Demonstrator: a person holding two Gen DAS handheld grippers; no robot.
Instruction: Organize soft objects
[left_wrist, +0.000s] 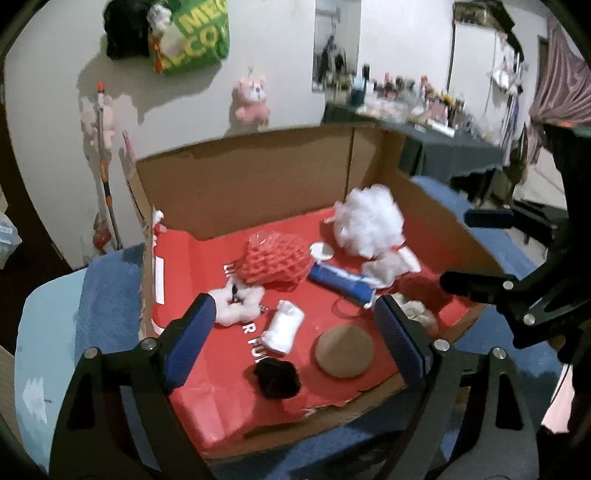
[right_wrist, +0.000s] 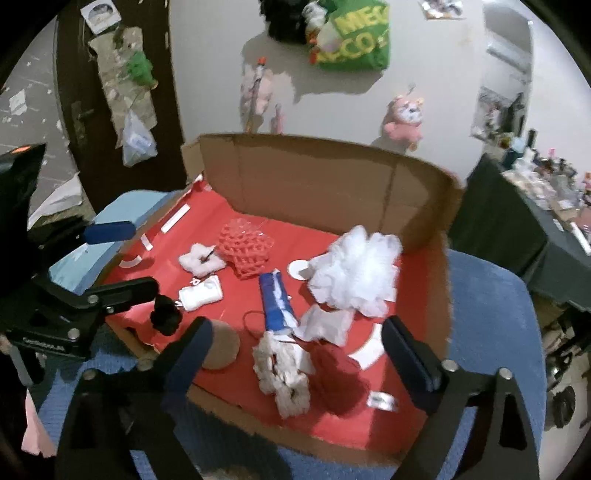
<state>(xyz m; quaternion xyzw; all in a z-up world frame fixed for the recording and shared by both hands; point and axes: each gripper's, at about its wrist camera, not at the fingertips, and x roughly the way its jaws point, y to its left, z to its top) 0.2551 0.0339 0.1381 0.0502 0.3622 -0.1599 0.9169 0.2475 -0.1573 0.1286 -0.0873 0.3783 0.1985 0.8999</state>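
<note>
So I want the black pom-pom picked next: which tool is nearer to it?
Left. The left tool hovers open right over the black pom-pom; the right tool sits over the box's other side, by the red yarn.

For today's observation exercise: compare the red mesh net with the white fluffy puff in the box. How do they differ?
The red mesh net is red with an open lattice weave; the white fluffy puff is white and wispy, with no pattern. The puff looks bulkier and sits nearer the box's back wall than the net. Both lie loose on the box's red floor, ungripped.
</note>
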